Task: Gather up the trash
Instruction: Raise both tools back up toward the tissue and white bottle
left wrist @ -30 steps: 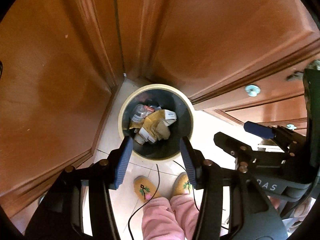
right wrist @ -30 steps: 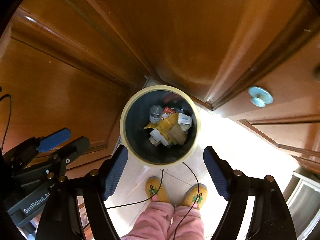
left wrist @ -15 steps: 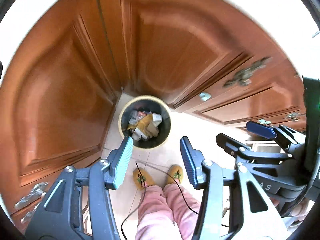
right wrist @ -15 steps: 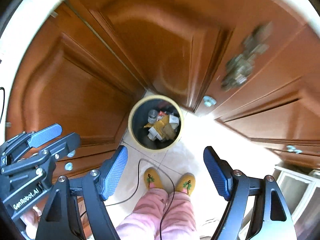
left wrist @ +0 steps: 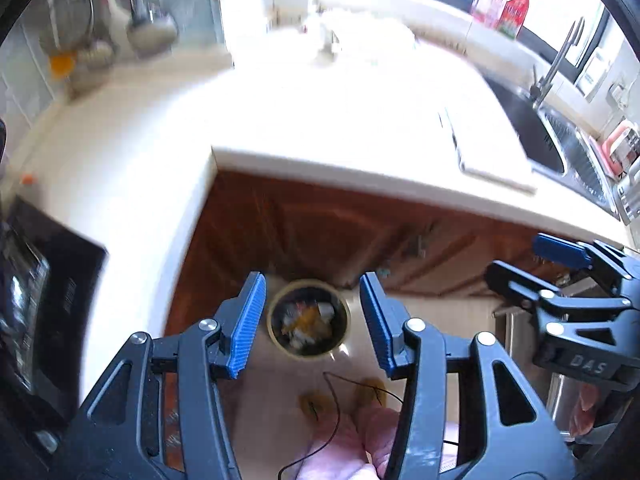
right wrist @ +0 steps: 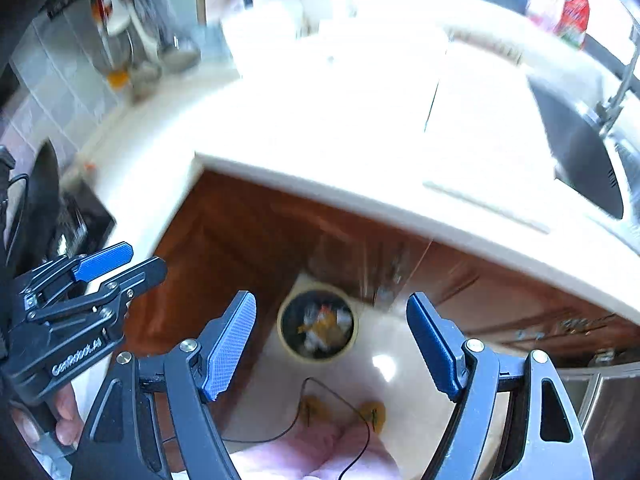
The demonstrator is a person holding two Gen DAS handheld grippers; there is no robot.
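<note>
A round trash bin with a cream rim stands on the floor in the corner of the wooden cabinets, far below both grippers; it also shows in the right wrist view. It holds crumpled yellow and white wrappers. My left gripper is open and empty. My right gripper is open wide and empty. Each gripper appears in the other's view, the right one at the right edge and the left one at the left edge.
A bright white countertop wraps the corner above brown cabinet doors. A sink with a faucet lies at right, a black stove at left, hanging utensils at the back. My slippered feet stand on the tile.
Both grippers have risen far above the bin, which now looks small. The countertop, sink and stove have come into view. Both grippers stay open and empty.
</note>
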